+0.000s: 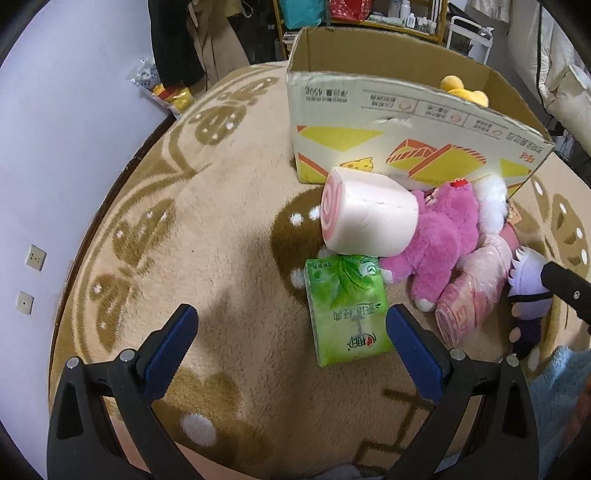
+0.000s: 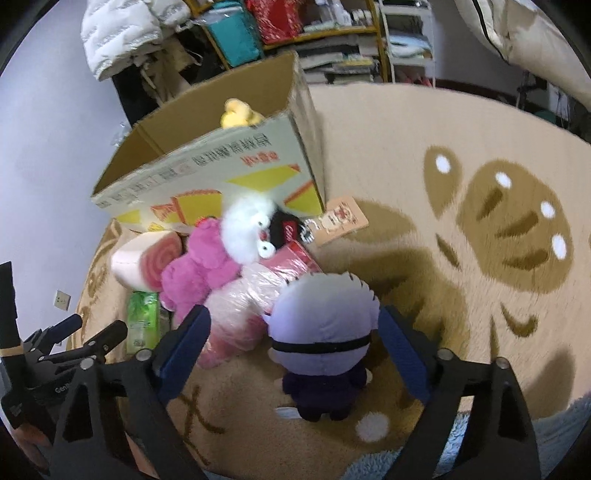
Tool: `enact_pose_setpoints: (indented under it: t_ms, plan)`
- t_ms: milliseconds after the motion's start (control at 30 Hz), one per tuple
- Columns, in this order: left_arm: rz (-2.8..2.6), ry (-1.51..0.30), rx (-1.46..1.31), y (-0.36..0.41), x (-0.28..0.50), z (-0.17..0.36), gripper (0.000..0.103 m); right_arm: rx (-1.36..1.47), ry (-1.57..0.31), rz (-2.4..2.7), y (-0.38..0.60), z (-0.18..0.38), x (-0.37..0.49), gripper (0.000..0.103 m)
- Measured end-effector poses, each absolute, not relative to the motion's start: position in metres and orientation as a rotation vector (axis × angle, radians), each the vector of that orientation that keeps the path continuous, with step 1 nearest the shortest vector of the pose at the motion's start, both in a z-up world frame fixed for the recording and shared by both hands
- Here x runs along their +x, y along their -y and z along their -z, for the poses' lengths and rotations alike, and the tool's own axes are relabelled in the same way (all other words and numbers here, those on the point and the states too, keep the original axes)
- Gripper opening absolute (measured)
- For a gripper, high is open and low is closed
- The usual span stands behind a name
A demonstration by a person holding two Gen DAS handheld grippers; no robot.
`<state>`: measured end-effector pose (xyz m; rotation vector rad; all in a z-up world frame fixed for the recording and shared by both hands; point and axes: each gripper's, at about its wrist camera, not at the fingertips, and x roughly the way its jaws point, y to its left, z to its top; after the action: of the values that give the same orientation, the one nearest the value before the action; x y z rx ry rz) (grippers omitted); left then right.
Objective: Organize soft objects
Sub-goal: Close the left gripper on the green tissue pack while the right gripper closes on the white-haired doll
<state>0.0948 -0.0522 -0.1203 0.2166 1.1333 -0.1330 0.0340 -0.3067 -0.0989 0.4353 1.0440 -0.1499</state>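
Soft things lie piled on the carpet before an open cardboard box (image 1: 369,125) (image 2: 207,162) that holds a yellow plush (image 1: 463,90) (image 2: 238,112). The pile has a pink swirl roll cushion (image 1: 365,218) (image 2: 147,258), a pink plush bear (image 1: 447,236) (image 2: 203,266), a white-and-black plush (image 2: 255,225), a wrapped pink roll (image 1: 472,288) (image 2: 240,302), a green tissue pack (image 1: 345,310) (image 2: 142,321) and a purple-haired doll (image 2: 323,332) (image 1: 528,291). My left gripper (image 1: 291,328) is open, just left of the tissue pack. My right gripper (image 2: 295,332) is open, its fingers either side of the doll's head.
The beige patterned carpet (image 1: 221,240) (image 2: 461,240) spreads left and right of the pile. A lilac wall (image 1: 55,147) stands at the left. Shelves and clutter (image 2: 314,33) fill the back. A light-blue fuzzy cloth (image 1: 557,391) lies at the near right. A paper tag (image 2: 341,219) lies by the box.
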Motion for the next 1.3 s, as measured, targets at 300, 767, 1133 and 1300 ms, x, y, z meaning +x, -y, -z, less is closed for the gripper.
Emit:
enact_pose_setpoints:
  t_ms: [300,767,1133,1300]
  plan:
    - [0.116,-1.193,0.208,0.054,0.105,0.137,0.101,0.462,-1.092,0.169,0.313,0.117,0.039,0.08]
    - [0.126,-1.235,0.184,0.066,0.113,0.152,0.101,0.468,-1.119,0.203,0.322,0.131,0.044,0.078]
    - [0.13,-1.247,0.176,0.069,0.113,0.156,0.101,0.486,-1.138,0.21,0.325,0.141,0.044,0.07]
    - [0.143,-1.273,0.162,0.069,0.114,0.161,0.091,0.487,-1.125,0.208,0.33,0.14,0.041,0.069]
